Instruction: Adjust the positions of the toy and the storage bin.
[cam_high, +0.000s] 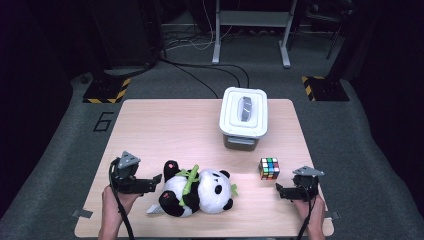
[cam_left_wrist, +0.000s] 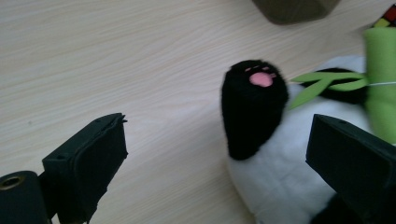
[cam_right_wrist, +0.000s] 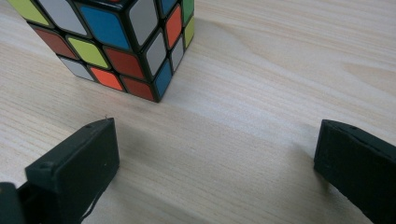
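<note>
Two hand-held grippers work over a pale wooden table (cam_high: 150, 125), the largest thing in sight, which stands on a grey floor (cam_high: 50, 145) crossed by black cables. Next in size, a stuffed panda (cam_high: 197, 192) lies on its side near the front edge of the table, left of the middle, with a green bamboo stalk (cam_high: 189, 181) across its chest and one black paw (cam_left_wrist: 253, 107) with a pink pad raised toward the camera in the left gripper view. Farther back, right of the middle, stands a white lidded box (cam_high: 244, 117) with a grey handle set in its lid, well apart from the panda. Smaller again, the left gripper (cam_high: 156, 181) sits just beside the panda's hind end, held from below by the person's left hand (cam_high: 116, 202); its jaws are spread wide with nothing between them, one over bare wood and the other over the panda's white belly. The right gripper (cam_high: 278, 190) rests near the table's front right corner in the person's right hand (cam_high: 312, 210), its jaws likewise wide apart and empty above bare wood. Smallest is the colour cube (cam_high: 269, 168), standing on the table between the panda's head and the right gripper, near that gripper's tips but not touching them; in the right gripper view it sits just beyond the left-hand jaw (cam_right_wrist: 116, 42).
</note>
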